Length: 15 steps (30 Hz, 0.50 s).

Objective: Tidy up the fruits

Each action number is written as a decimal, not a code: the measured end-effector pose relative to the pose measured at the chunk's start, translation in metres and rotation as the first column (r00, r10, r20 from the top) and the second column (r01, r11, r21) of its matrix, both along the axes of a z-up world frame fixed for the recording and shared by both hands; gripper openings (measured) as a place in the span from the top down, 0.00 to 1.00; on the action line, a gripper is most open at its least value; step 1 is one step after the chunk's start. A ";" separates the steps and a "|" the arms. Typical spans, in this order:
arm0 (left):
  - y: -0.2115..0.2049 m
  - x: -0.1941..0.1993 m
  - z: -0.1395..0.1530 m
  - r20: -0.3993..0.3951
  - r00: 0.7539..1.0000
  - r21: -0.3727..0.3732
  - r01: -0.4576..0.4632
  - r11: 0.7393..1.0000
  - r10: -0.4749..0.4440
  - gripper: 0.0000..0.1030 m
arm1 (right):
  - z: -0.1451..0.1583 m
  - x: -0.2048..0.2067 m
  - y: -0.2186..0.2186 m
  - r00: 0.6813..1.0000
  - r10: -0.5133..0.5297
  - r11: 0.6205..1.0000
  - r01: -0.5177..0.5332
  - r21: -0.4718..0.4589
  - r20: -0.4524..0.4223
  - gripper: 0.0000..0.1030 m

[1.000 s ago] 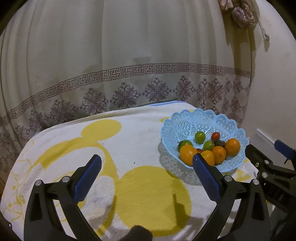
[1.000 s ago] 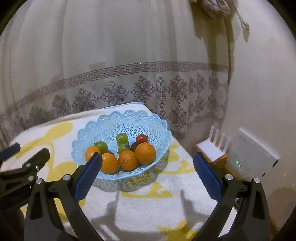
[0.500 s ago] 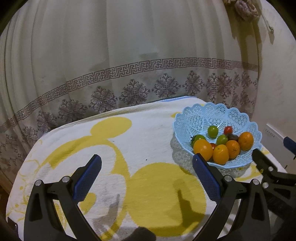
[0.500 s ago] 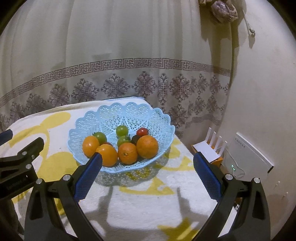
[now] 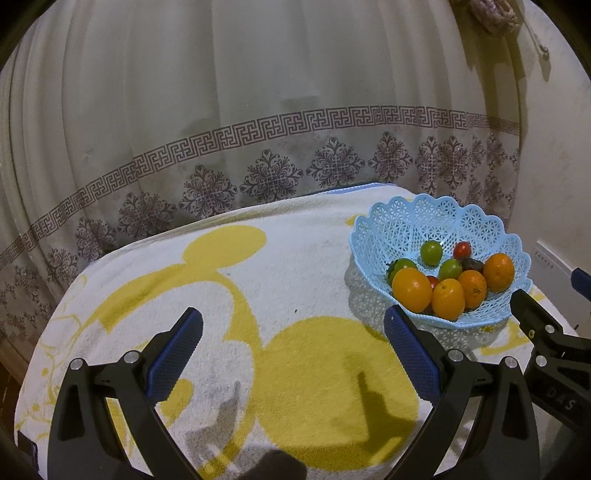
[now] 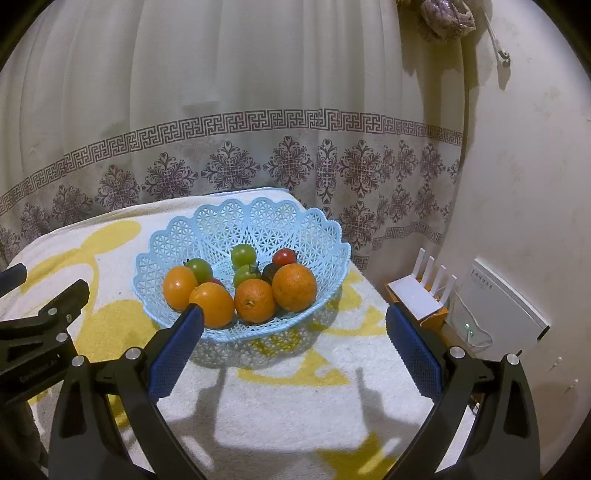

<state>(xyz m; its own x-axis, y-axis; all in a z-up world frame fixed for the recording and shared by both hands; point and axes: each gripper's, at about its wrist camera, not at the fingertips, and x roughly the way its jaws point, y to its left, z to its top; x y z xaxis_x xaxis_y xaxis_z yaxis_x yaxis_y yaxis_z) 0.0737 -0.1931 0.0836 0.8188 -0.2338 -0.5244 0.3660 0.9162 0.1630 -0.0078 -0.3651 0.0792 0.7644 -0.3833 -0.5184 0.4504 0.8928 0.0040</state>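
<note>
Since a second ago our view has shifted, though nothing on the yellow-patterned towel [image 5: 303, 369] has moved. We see the blue basket [image 6: 236, 221] holding oranges [image 6: 294, 287] and tomatoes [image 6: 243, 254]. Our left gripper [image 5: 293, 354] and right gripper [image 6: 295, 350] hover spread, empty.

A small red fruit [image 6: 215, 282] near the basket [image 6: 295, 229] front shows only as a sliver between a green fruit and the oranges [image 6: 212, 304] that cover it. A dark fruit [image 6: 269, 271] is half hidden behind the largest orange, too dim to name. The right tool [image 5: 546, 332] is cut off by the left wrist view's right edge; the left tool [image 6: 40, 325] by the right wrist view's left edge. Print on the white box [image 6: 495, 291] beyond the surface's right edge is too small to read. The bundle [image 6: 443, 16] hanging above is cropped.
</note>
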 end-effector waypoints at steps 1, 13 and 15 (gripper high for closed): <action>0.000 0.000 0.000 0.000 1.000 0.000 0.000 1.000 0.000 0.05 | 0.000 0.000 0.000 1.000 0.000 1.000 0.000 0.001 0.000 0.03; 0.001 0.002 -0.004 -0.012 1.000 0.000 -0.002 1.000 0.002 0.05 | -0.002 0.002 0.001 1.000 0.004 1.000 -0.004 0.000 -0.003 0.03; 0.001 0.003 -0.003 -0.012 1.000 0.000 -0.001 1.000 0.001 0.05 | -0.002 0.002 0.001 1.000 0.005 1.000 -0.005 -0.002 -0.004 0.03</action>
<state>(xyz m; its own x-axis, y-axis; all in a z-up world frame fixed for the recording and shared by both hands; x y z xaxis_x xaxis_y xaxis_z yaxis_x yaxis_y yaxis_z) 0.0766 -0.1917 0.0802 0.8125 -0.2331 -0.5344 0.3672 0.9165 0.1586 -0.0060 -0.3637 0.0768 0.7646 -0.3802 -0.5205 0.4456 0.8952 0.0007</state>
